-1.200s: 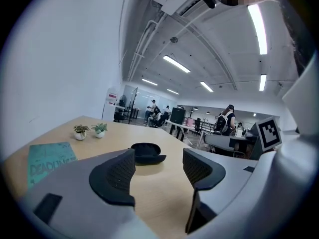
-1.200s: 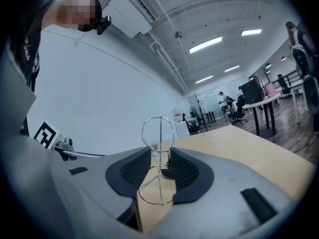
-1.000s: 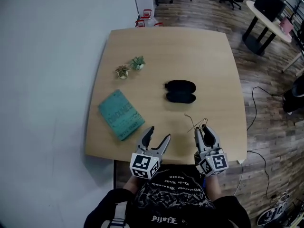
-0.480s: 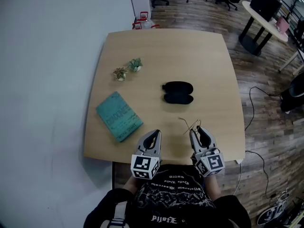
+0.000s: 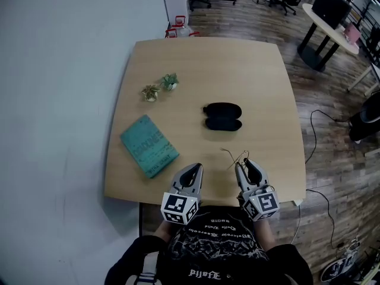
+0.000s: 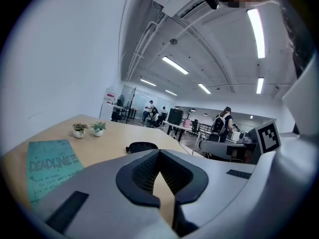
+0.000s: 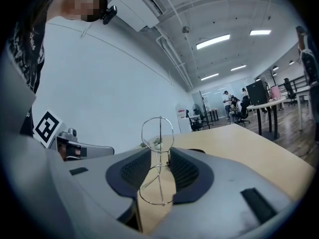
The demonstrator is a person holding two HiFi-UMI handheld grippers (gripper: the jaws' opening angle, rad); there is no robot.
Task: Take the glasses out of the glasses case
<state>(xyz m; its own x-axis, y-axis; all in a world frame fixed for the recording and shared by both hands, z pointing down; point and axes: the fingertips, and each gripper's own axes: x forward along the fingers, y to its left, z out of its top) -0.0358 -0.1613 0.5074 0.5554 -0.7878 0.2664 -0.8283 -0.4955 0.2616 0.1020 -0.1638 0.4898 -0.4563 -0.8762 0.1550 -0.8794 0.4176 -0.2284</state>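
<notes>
Two plants [image 5: 151,92] [image 5: 170,81], one book [image 5: 149,145], one glasses case [image 5: 222,117], one pair of glasses [image 7: 158,132].

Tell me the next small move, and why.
Probably lower the right gripper and lay the glasses on the bare table near the case: the glasses are already out, clamped in that gripper, and the case lies open.

your thin wire-rimmed glasses [image 5: 236,157] sit pinched in your right gripper [image 5: 247,166], over the counter's [image 5: 178,58] near edge. the black glasses case [image 5: 222,116] lies open mid-counter, its 2 halves flat, well apart from them.
</notes>
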